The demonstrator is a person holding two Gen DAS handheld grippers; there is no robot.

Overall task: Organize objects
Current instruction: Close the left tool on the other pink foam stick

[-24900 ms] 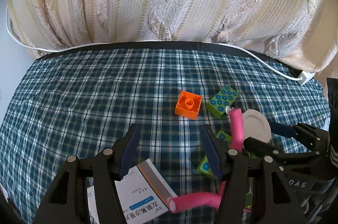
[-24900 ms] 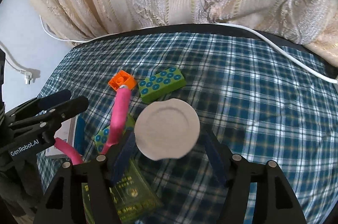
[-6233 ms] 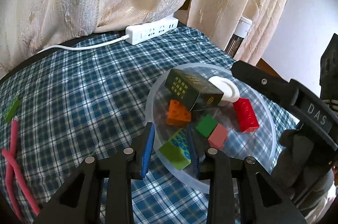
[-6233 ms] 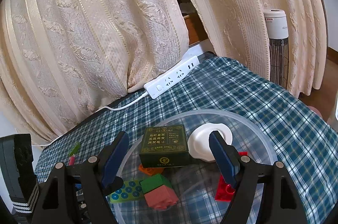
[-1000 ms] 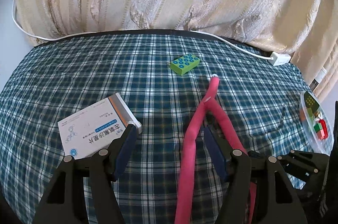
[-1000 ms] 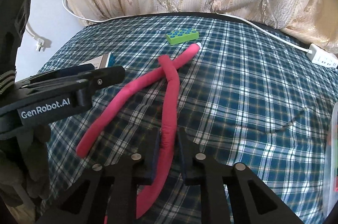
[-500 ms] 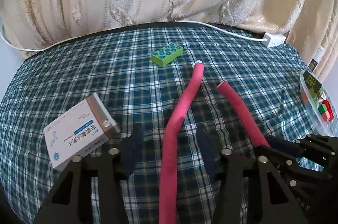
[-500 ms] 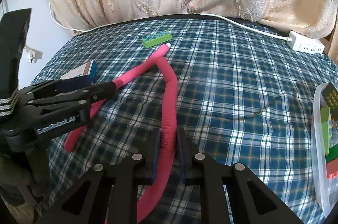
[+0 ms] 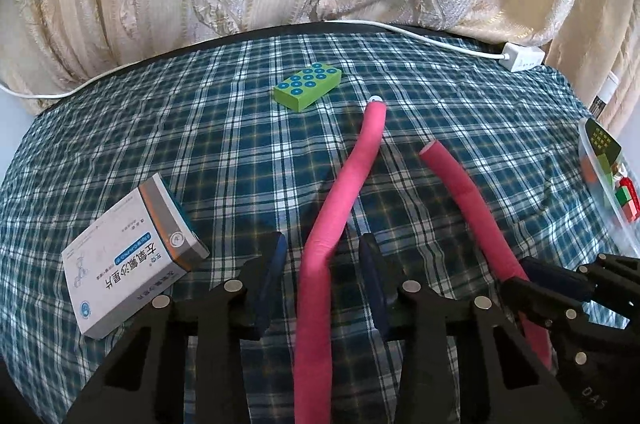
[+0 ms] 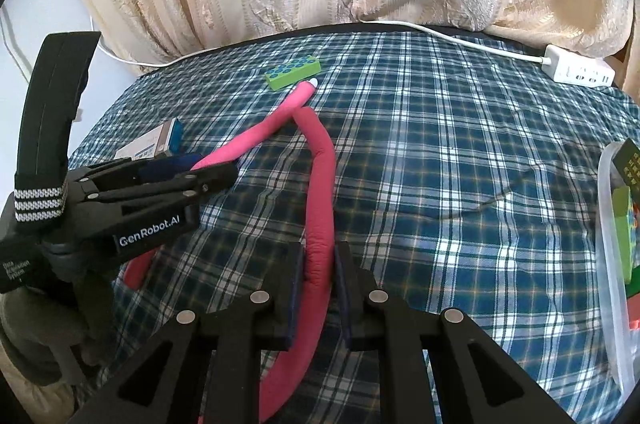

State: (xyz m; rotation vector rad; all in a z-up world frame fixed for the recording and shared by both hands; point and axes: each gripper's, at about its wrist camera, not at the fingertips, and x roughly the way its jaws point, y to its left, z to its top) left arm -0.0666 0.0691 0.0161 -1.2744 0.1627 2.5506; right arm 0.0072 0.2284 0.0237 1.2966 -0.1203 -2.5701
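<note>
1. right gripper is clamped tight on one arm of the pink foam rod.
2. left gripper straddles the rod's other arm, jaws apart and not pinching it.
3. green block sits just beyond the rod's tip on the plaid cloth.
4. white box lies left; clear bowl of blocks sits far right.

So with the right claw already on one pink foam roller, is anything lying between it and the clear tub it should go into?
Nothing visible. The right claw is shut on the pink foam roller, and only bare plaid cloth lies between it and the clear tub at the right edge. The green block lies far behind, off that path.
</note>
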